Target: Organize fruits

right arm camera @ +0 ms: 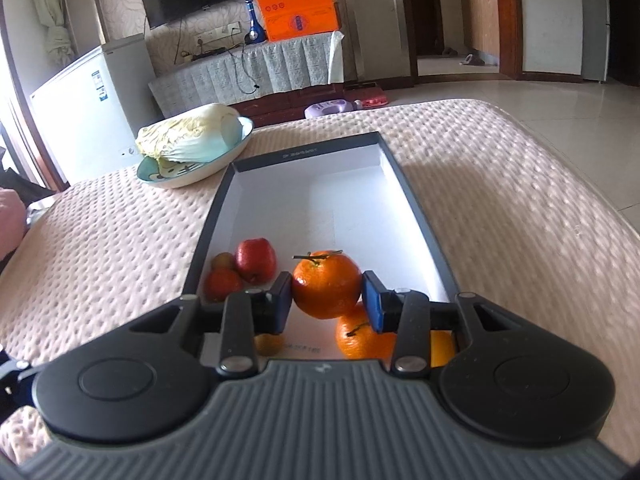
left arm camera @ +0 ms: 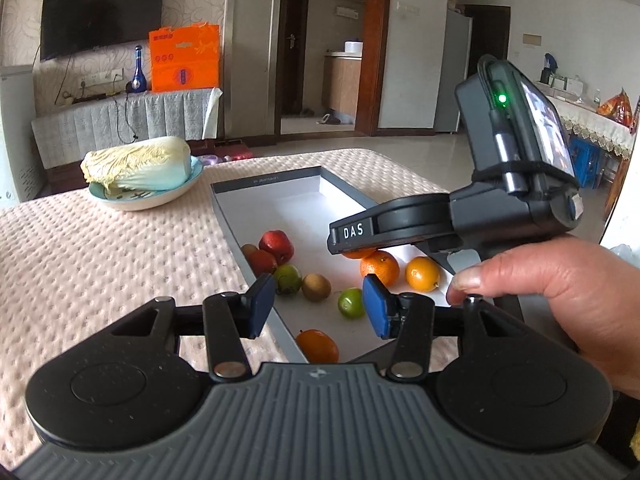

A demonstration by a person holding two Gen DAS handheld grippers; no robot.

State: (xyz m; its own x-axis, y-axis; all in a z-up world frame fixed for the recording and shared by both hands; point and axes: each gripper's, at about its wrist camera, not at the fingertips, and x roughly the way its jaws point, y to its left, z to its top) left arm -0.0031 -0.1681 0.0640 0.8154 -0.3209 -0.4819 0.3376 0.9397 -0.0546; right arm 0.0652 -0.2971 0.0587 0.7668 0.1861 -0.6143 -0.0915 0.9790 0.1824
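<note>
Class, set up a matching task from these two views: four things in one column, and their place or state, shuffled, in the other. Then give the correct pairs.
Things:
1. stemmed orange
2. cabbage
3. left tongs
4. red apple

Place or state:
A. lying in a bowl
B. open, holding nothing
C. clamped between the right tongs
D. resting in the box, by its left wall

Pairs: 1-C, 2-A, 3-B, 4-D

Black tongs (right arm camera: 327, 300), blue pads (right arm camera: 374, 304), ribbed grey housing.
</note>
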